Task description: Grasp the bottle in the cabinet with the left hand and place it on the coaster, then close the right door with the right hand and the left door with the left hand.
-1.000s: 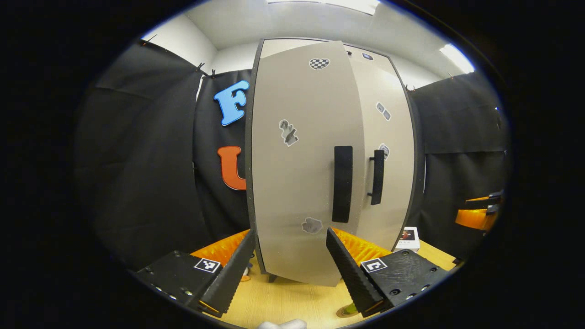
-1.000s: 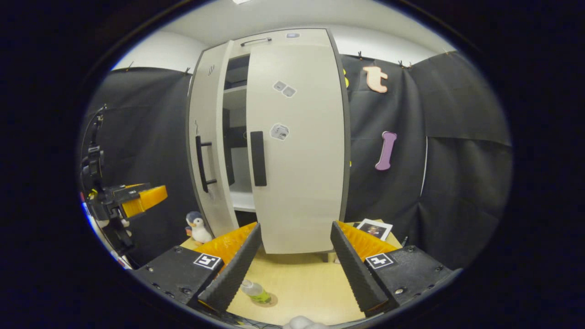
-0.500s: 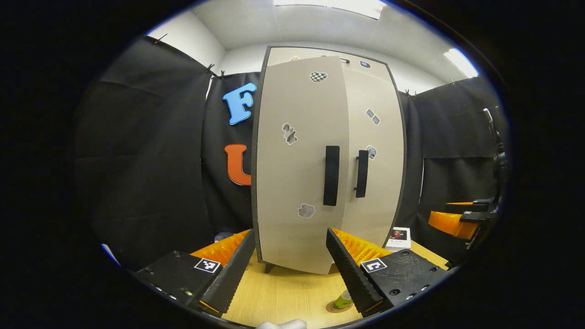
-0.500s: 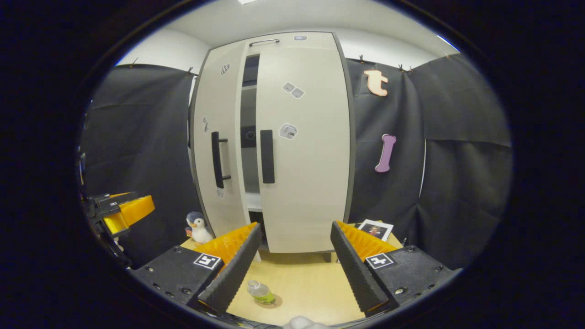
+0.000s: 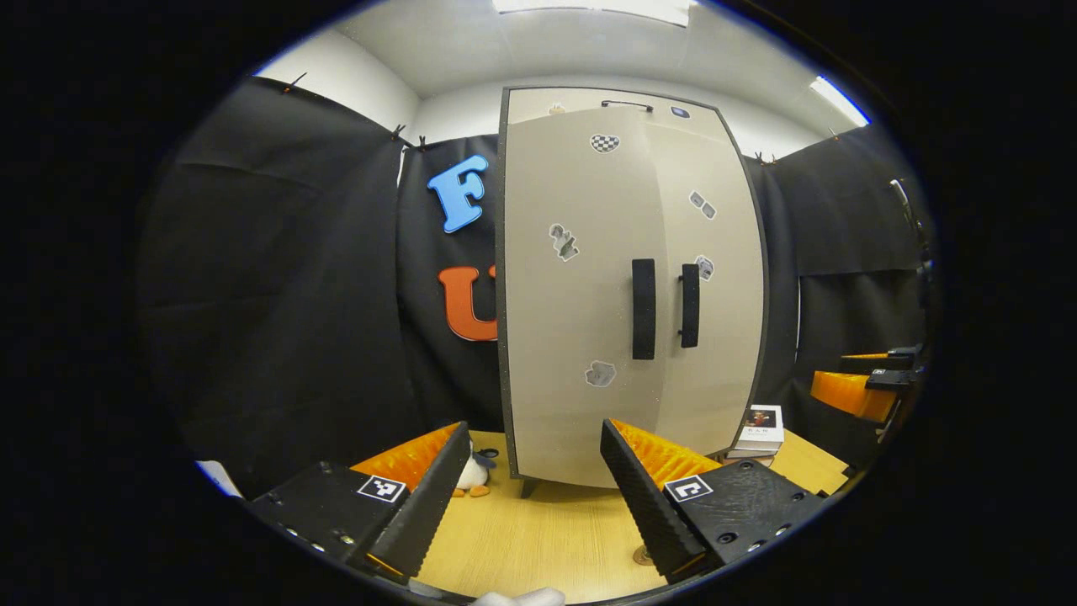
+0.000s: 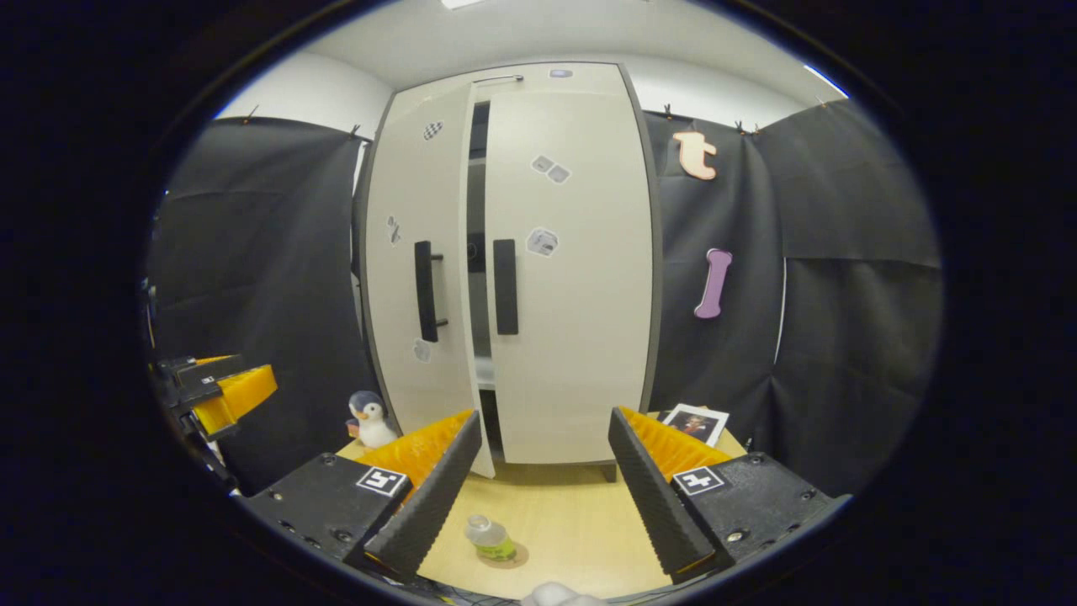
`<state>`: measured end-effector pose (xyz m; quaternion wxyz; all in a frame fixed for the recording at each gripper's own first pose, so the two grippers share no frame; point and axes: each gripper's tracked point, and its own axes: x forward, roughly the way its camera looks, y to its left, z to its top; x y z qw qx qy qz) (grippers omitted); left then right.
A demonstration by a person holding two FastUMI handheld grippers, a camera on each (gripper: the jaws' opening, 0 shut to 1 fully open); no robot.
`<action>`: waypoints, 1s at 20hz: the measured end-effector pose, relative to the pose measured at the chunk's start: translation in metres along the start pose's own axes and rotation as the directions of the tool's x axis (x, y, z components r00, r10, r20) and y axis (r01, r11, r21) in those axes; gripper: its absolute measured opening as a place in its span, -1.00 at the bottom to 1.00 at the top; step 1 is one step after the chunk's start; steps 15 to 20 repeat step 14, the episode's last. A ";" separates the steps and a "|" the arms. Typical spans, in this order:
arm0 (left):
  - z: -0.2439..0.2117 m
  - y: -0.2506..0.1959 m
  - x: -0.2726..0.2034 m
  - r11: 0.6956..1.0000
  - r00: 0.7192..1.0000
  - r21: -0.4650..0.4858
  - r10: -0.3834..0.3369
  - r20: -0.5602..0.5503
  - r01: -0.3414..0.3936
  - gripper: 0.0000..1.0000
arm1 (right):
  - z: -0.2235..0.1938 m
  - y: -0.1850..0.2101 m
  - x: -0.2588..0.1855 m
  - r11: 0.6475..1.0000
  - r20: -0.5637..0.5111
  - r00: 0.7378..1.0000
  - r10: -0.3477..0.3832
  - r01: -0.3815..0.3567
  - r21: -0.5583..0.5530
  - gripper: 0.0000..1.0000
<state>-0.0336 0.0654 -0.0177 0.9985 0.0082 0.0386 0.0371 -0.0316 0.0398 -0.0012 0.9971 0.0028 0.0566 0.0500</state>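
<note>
The tall grey cabinet (image 5: pixel 631 278) stands on the wooden table. In the right gripper view its left door (image 6: pixel 416 278) is ajar, leaving a narrow dark gap beside the shut right door (image 6: pixel 572 278). The bottle (image 6: pixel 490 539) stands on a round coaster (image 6: pixel 509 555) on the table before the cabinet; a sliver of the coaster (image 5: pixel 642 555) shows beside my finger in the left gripper view. My left gripper (image 5: pixel 530 505) is open and holds nothing, back from the left door. My right gripper (image 6: pixel 538 497) is open too, facing the right door, and appears again at the far right (image 5: pixel 858 391).
A toy penguin (image 6: pixel 368 417) sits on the table left of the cabinet. A small photo card (image 6: pixel 694 421) lies to its right. Black cloth walls close in on both sides. The left gripper shows at the left edge (image 6: pixel 219 391) of the right gripper view.
The left door has swung from well open to nearly shut. My left gripper has drawn back from it. The right gripper has barely moved.
</note>
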 end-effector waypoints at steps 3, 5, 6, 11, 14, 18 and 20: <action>0.006 0.002 0.001 1.000 1.000 -0.001 -0.001 0.014 0.001 0.92 | 0.001 0.001 0.000 1.000 0.001 1.000 0.002 -0.002 0.000 0.99; 0.005 0.000 0.003 1.000 1.000 0.000 -0.007 0.012 0.007 0.92 | 0.001 0.002 0.001 1.000 0.001 1.000 0.004 -0.004 -0.005 0.99; 0.003 0.000 0.004 1.000 1.000 0.002 -0.010 0.008 0.010 0.92 | 0.001 0.001 0.001 1.000 0.002 1.000 0.002 -0.002 -0.007 0.99; 0.004 -0.001 0.006 1.000 1.000 0.015 -0.016 0.014 0.015 0.91 | 0.004 -0.001 0.004 1.000 0.012 1.000 -0.009 0.009 -0.004 0.99; 0.005 -0.001 0.008 1.000 1.000 0.000 -0.021 0.009 0.021 0.92 | 0.007 -0.001 0.005 1.000 0.021 1.000 -0.013 0.013 0.004 0.99; 0.005 -0.001 0.008 1.000 1.000 0.000 -0.021 0.009 0.021 0.92 | 0.007 -0.001 0.005 1.000 0.021 1.000 -0.013 0.013 0.004 0.99; 0.005 -0.001 0.008 1.000 1.000 0.000 -0.021 0.009 0.021 0.92 | 0.007 -0.001 0.005 1.000 0.021 1.000 -0.013 0.013 0.004 0.99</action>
